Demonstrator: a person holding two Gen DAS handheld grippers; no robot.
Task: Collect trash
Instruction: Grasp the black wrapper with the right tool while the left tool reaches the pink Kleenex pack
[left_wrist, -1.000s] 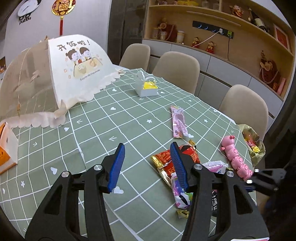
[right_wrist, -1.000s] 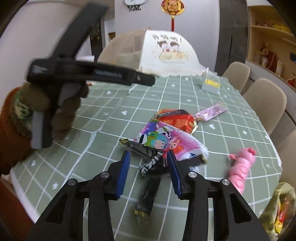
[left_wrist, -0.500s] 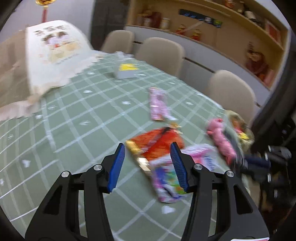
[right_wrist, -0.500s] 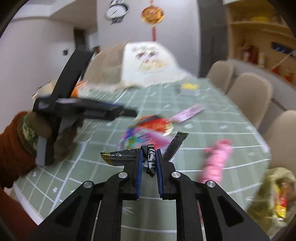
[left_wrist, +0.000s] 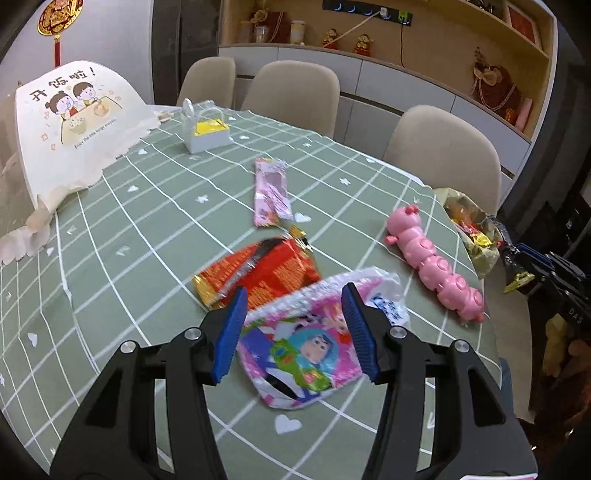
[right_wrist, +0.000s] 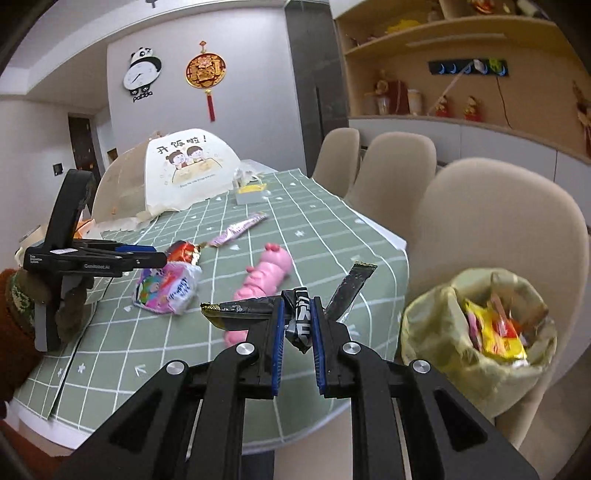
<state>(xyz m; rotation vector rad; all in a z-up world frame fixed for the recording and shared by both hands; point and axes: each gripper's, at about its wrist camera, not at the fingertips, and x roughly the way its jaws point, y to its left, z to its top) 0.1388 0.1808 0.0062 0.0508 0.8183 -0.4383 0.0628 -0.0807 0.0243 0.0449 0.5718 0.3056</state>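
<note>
Fingers of the right gripper (right_wrist: 297, 325) clamp a black wrapper (right_wrist: 295, 314) at frame centre, trash bin (right_wrist: 476, 332) lower right. Left gripper (left_wrist: 291, 328) fingers stand apart over the cartoon packet (left_wrist: 306, 343); a pink toy (left_wrist: 432, 258) lies right.

food cover (left_wrist: 74, 122): "开饭啦!" | clock (right_wrist: 142, 74): seemingly "panda" | left gripper (right_wrist: 142, 258): text illegible

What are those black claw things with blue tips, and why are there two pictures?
They are grippers, big pinchers that a person holds, one in each hand. Each carries a camera, so you get one picture per hand. The left gripper is open above a cartoon snack bag on the green table. Beside it lie a red wrapper, a pink wrapper and a pink caterpillar toy. The right gripper pinches a black wrapper near the trash bin.
</note>
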